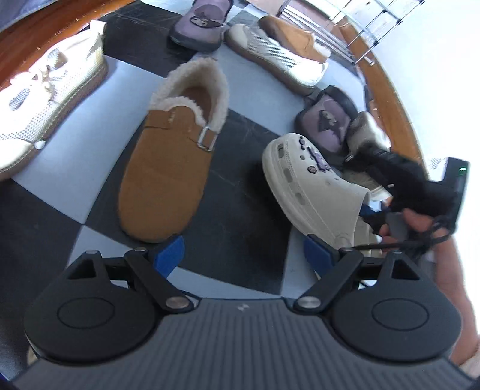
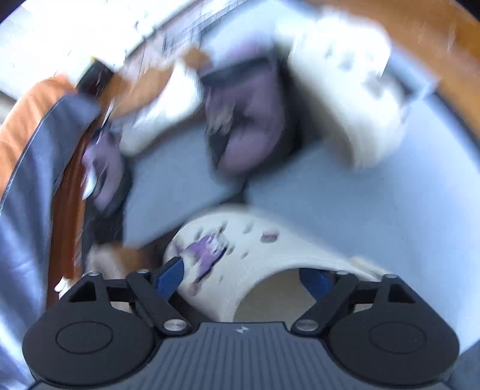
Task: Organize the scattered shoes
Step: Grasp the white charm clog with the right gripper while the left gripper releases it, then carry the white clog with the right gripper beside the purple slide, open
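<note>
The right claw (image 2: 244,277) stands apart around the white clog (image 2: 255,258) – one finger outside, one inside its opening. The left claw (image 1: 243,255) is apart and empty, near the toe of the brown slipper (image 1: 171,156), which lies on the floor left of the clog.

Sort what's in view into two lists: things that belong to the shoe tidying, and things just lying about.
Job:
tan fleece-lined slipper
cream clog
white mesh sneaker
purple slipper
left gripper
right gripper

Lying about:
checkered floor mat
wire rack
</note>
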`<state>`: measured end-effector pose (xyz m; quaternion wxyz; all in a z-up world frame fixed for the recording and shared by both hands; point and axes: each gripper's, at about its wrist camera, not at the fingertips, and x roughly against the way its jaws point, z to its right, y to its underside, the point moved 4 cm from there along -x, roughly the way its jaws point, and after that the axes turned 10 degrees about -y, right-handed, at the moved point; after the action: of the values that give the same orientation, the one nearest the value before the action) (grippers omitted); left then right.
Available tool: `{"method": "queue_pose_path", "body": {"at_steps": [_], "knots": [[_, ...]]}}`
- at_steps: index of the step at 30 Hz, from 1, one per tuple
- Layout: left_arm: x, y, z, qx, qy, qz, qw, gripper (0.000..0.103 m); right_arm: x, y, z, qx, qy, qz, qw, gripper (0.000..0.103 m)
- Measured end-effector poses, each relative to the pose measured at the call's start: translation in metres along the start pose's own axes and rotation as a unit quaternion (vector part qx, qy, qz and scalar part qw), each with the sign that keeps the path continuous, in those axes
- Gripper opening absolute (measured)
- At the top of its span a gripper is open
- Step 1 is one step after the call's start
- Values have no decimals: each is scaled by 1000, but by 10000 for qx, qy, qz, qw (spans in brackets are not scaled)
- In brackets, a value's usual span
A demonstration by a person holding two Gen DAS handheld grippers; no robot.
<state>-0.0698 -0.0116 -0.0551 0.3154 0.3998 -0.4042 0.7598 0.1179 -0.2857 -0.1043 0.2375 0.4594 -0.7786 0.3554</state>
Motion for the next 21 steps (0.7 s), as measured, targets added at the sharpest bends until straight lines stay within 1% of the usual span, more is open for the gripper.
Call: {"method": "queue_pose_path", "body": {"at_steps": [1,2,3,4,5,6,7,8,11,12,13,14,15,17,18,19,21], "knots": [[-2,-1,-5,119,80,-32,9999,87,-1,-1,2,-16,-120,-66,9999,39],[-2,-2,-8,167,92,-47,9998,87,-3,-1,4,-31,-240,-132,9996,34],[-3,-4,-14,195,22,-50,9998,87,-4,-2,6,-47,-360,-197,9991,23],[-3,-5,-19,238,-17,-54,9997,87,-3,-2,10,-164,-489,-248,9984,17],[-4,-6,-21,285,-14,-59,9996,87,-1,-3,16,-347,-624,-289,9970,15],[-4,-8,-26,366,27,-72,9993,87,1,-3,21,-530,-759,-330,9952,14],[-5,-9,-32,475,110,-94,9988,87,4,-3,24,-543,-826,-360,9945,14],[-6,-10,-35,547,166,-114,9983,87,10,-4,25,-398,-849,-380,9949,14],[-5,-12,-46,666,196,-141,9975,87,30,-4,14,359,-986,-652,9923,12],[-4,-12,-51,779,194,-95,9967,87,34,-4,10,565,-998,-724,9908,11],[-2,-12,-56,953,191,-22,9953,87,40,-6,-2,967,-941,-848,9872,11],[0,-13,-59,1084,208,41,9939,86,45,-8,-15,1431,-852,-975,9812,11],[2,-13,-61,1188,238,99,9926,85,47,-9,-24,1680,-807,-1046,9769,11],[3,-14,-59,1255,401,123,9912,85,47,-15,-47,2033,-904,-1245,9669,11],[2,-14,-58,1245,441,111,9912,85,45,-16,-54,2115,-935,-1302,9641,11],[1,-14,-55,1223,478,91,9913,85,43,-18,-64,2307,-937,-1447,9576,11],[-1,-14,-54,1161,491,38,9920,85,38,-18,-80,2805,-866,-1770,9394,13]]}}
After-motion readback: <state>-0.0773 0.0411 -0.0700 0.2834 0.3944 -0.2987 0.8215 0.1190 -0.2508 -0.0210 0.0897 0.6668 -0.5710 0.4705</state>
